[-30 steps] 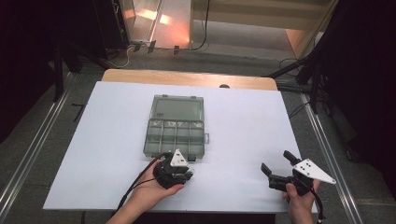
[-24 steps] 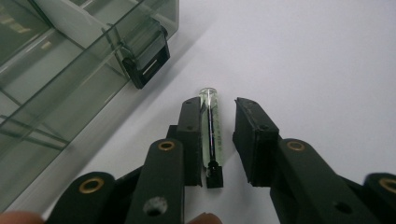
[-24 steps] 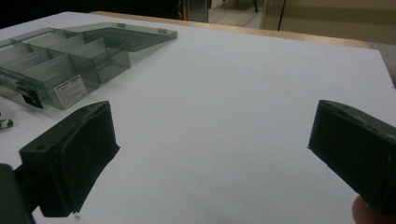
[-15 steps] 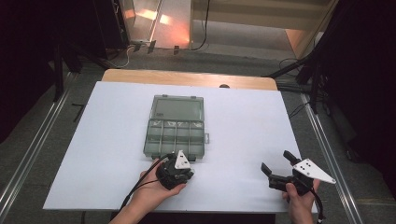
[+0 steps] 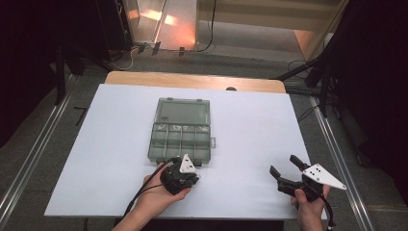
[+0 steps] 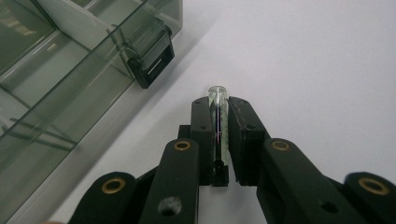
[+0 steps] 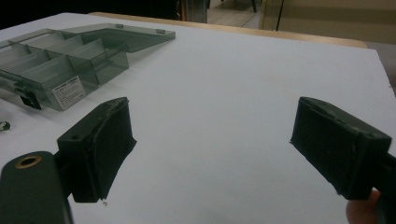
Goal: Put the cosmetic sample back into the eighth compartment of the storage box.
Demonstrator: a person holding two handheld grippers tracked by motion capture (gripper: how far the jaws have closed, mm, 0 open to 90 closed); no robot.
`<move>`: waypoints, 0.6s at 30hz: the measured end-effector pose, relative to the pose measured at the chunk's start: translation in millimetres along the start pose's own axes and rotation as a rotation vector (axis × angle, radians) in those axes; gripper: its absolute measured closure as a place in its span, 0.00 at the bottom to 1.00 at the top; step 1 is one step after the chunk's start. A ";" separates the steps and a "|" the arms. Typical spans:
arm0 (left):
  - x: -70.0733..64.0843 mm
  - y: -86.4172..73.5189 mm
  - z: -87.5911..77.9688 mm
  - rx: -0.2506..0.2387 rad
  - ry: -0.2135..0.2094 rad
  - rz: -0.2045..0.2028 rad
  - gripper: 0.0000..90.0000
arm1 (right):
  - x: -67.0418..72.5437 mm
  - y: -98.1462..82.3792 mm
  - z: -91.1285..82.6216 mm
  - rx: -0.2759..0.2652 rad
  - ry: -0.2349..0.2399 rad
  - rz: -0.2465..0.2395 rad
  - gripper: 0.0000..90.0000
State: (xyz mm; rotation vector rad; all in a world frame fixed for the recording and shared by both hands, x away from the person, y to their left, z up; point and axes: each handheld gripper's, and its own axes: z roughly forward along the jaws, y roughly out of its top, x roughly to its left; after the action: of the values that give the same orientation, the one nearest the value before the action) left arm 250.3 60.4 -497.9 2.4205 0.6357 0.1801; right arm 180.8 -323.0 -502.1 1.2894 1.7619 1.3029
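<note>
Left gripper (image 6: 218, 140): jaws have just been closing, and a small clear glass tube (image 6: 218, 116) is now pinched between the pads, lengthwise along the jaws. Its rounded tip pokes out just past the fingertips; a thin dark line with a reddish fleck is visible inside the glass. In the left gripper view the tube lies low against the white worktop (image 6: 317, 60), just beside the near front corner of the compartment box (image 6: 70, 88), close to its dark latch (image 6: 149, 63) but not touching it.

From the high view, the left gripper (image 5: 180, 174) is placed at the box's near edge, hand unmoved compared with a second ago. The box (image 5: 180, 137) sits mid-worktop, lid folded back flat, compartments open and seemingly empty.

Right gripper (image 7: 212, 140): jaws stand wide apart, nothing between them, though they have just been closing in slightly from their widest. It is held off to the right of the worktop (image 5: 298, 180), well apart from the box, and has not shifted.

Judgement: the grasp on the tube appears freshly made, so the pick-up step is taken as done. A lift and a short carry over the front wall into one of the near compartments is judged to come next. The glass is thin and smooth; slipping or rolling in the pads is a risk.
</note>
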 end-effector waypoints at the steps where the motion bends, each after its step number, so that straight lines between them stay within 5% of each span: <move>1: 0.6 0.1 -0.1 0.000 -0.004 0.001 0.90 | 0.0 0.0 -0.1 0.001 -0.001 -0.003 0.14; 18: 2.7 8.0 -6.8 -0.019 -0.036 0.007 0.90 | -0.1 0.1 -1.2 -0.001 -0.001 -0.008 0.14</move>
State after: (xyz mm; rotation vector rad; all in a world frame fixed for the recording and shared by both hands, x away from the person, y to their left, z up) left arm 253.9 59.9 -487.7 2.4024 0.6073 0.1445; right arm 179.8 -323.5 -501.6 1.2807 1.7639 1.2984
